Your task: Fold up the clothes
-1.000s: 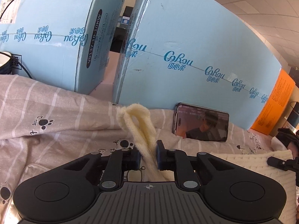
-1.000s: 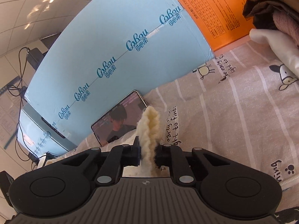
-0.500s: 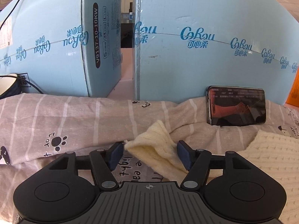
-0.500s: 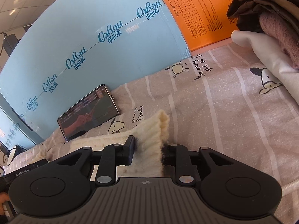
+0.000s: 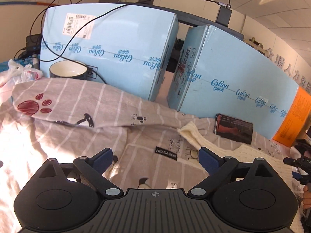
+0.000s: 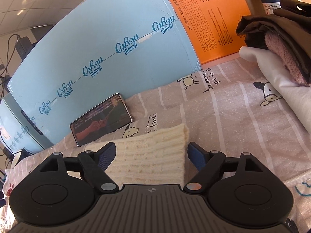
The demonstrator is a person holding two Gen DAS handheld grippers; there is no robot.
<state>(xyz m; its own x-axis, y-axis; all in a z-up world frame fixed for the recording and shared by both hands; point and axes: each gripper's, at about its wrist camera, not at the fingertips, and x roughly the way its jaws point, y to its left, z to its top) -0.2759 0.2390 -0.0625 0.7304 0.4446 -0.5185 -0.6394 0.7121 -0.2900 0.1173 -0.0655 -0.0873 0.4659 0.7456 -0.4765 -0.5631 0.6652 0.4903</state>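
A cream knit sweater (image 6: pixel 151 155) lies flat on the pink striped bedsheet (image 6: pixel 223 120). In the right wrist view its ribbed edge rests between the wide-open jaws of my right gripper (image 6: pixel 150 153), not pinched. In the left wrist view the sweater's corner (image 5: pixel 191 134) lies ahead and to the right of my left gripper (image 5: pixel 155 158), which is open and empty above the sheet (image 5: pixel 77 136). The other gripper (image 5: pixel 299 163) shows at the right edge.
Light blue cartons (image 5: pixel 108 58) and an orange box (image 6: pixel 211 17) stand along the back. A phone (image 6: pixel 101 118) leans on a carton. A bowl (image 5: pixel 68 70) and cables sit at the back left. A stack of folded clothes (image 6: pixel 276 58) lies at the right.
Both grippers opened and let go of the sweater, which now lies on the sheet. The left gripper pulled back and to the left; the right one stayed over the sweater's edge.
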